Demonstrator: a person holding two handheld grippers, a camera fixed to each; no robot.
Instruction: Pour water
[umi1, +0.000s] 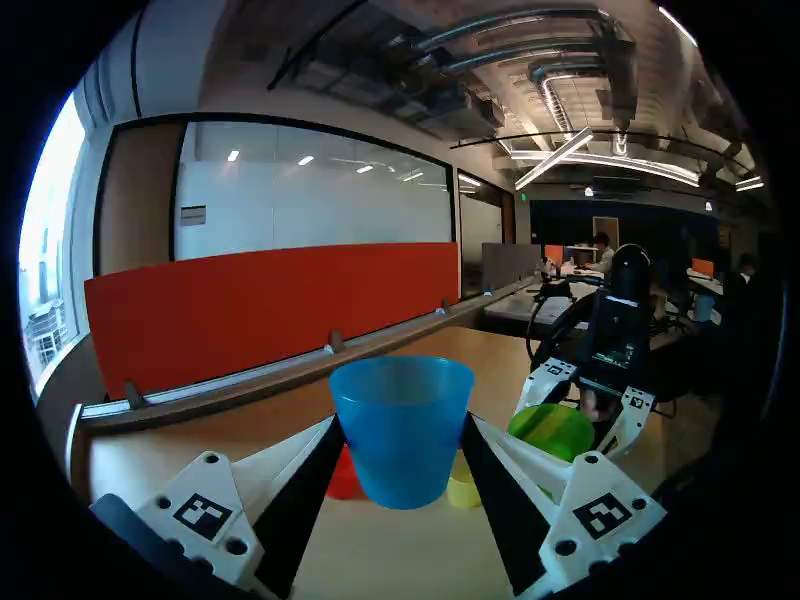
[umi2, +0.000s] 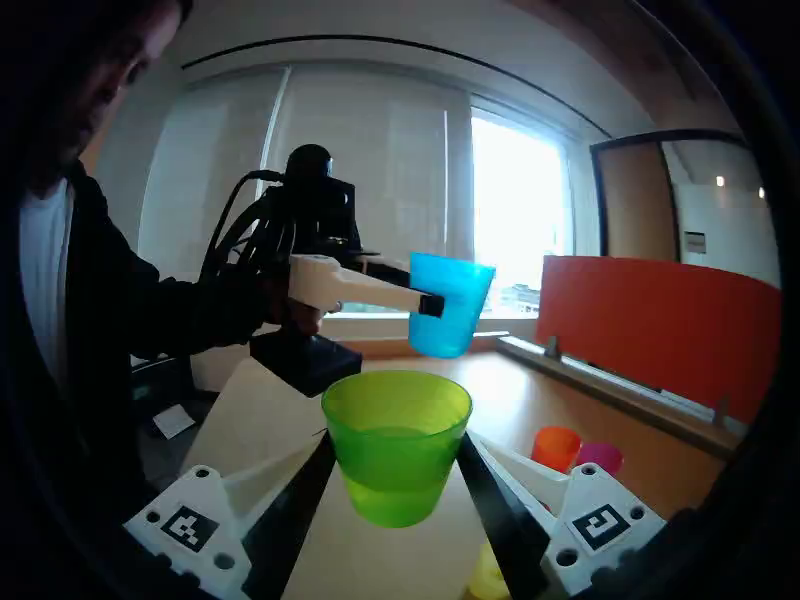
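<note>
A blue plastic cup (umi1: 402, 395) sits upright between the fingers of my left gripper (umi1: 402, 445), which is shut on it. My right gripper (umi2: 397, 470) is shut on a translucent green cup (umi2: 397, 440) that holds some liquid in its lower part. In the right gripper view the blue cup (umi2: 450, 305) hangs above and behind the green one, tilted a little, held by the left gripper (umi2: 440, 302). In the left gripper view the green cup (umi1: 550, 430) is low to the right of the blue one, held by the right gripper (umi1: 588, 402).
A wooden desk (umi2: 520, 400) with a red divider panel (umi1: 270, 300) runs along its far edge. Orange (umi2: 555, 445), pink (umi2: 601, 457) and yellow (umi2: 487, 577) cups stand on it. A person in a dark sleeve (umi2: 130, 310) holds the grippers.
</note>
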